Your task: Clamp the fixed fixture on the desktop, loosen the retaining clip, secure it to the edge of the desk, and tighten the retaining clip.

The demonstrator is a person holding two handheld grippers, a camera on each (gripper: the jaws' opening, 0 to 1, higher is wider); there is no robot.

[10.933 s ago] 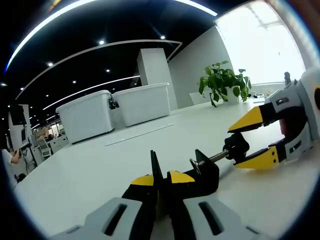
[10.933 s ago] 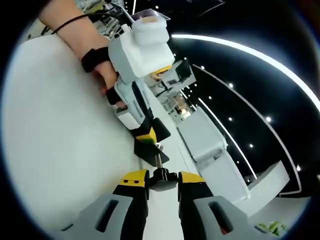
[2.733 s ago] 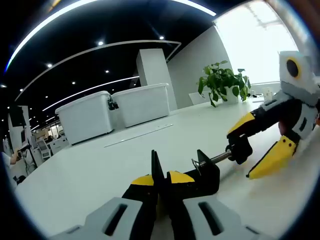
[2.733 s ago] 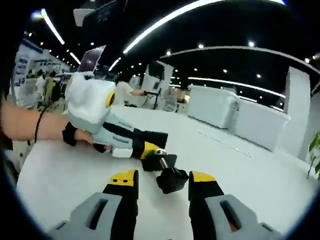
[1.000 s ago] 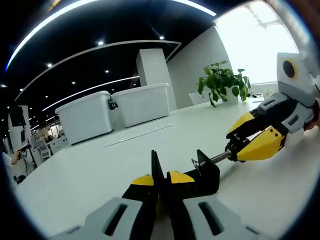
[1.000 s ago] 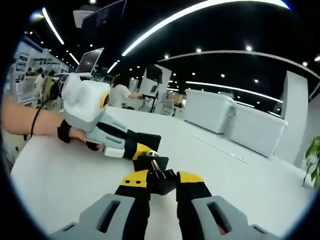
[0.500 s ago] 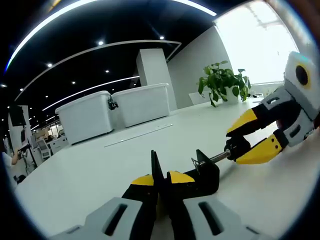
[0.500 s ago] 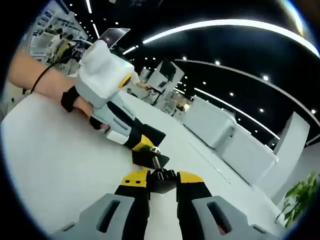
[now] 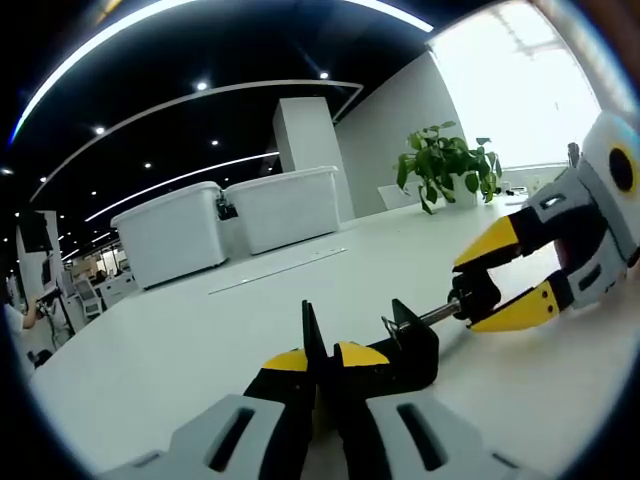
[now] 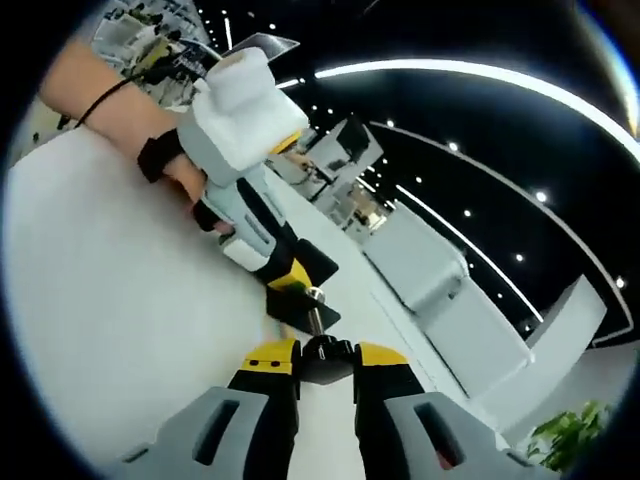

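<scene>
Rolling further over, the right gripper (image 10: 313, 362) keeps pinching the clamp's knob (image 10: 322, 357) between its jaws, loosening the screw; the left gripper (image 9: 322, 362) stays closed on the clamp (image 9: 405, 340), resting on the desk (image 9: 180, 340).

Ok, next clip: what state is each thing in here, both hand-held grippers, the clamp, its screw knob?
Left hand-held gripper: shut on the clamp body.
Right hand-held gripper: shut on the screw knob.
Clamp: lying on the white desk, not yet at an edge.
Screw knob: pinched between the right jaws, screw partly extended.
</scene>
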